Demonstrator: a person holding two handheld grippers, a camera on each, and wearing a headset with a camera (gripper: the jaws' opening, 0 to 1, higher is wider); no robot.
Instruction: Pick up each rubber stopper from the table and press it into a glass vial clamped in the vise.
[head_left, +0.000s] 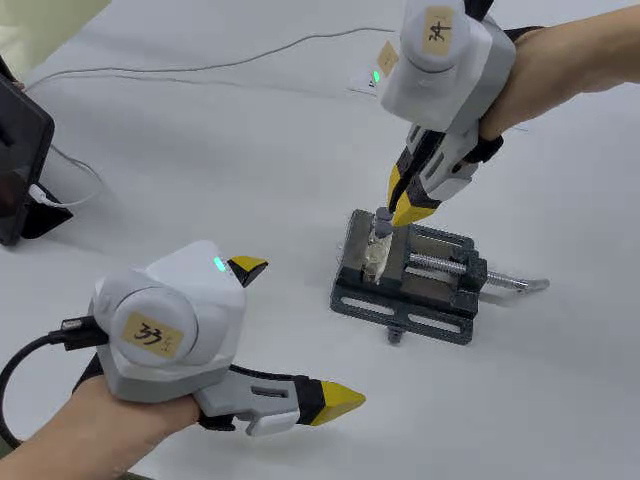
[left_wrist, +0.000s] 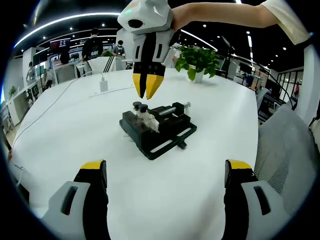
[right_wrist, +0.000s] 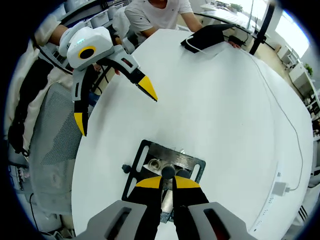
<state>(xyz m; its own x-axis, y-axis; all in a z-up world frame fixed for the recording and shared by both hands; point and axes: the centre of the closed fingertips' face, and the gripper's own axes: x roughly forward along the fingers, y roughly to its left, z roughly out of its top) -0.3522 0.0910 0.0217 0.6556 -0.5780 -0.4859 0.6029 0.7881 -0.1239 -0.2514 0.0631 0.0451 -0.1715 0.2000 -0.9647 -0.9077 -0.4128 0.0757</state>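
Note:
A black vise (head_left: 405, 300) stands right of centre on the white table, holding glass vials (head_left: 377, 252) upright between its jaws. A grey rubber stopper (head_left: 383, 215) sits in the top of one vial. The left gripper view shows two stoppered vials (left_wrist: 140, 109) in the vise (left_wrist: 165, 135). My right gripper (head_left: 403, 207) hangs just above them, tips down and shut, with nothing held. In its own view a dark stopper (right_wrist: 168, 171) lies just beyond the right gripper (right_wrist: 168, 183). My left gripper (head_left: 295, 335) rests open and empty at the near left, well short of the vise.
The vise's screw handle (head_left: 515, 283) sticks out to the right. A black tablet (head_left: 15, 160) on a stand is at the left edge, with a cable (head_left: 200, 68) running across the back to a white adapter (head_left: 365, 82). A person (right_wrist: 155, 10) sits at the table's far side.

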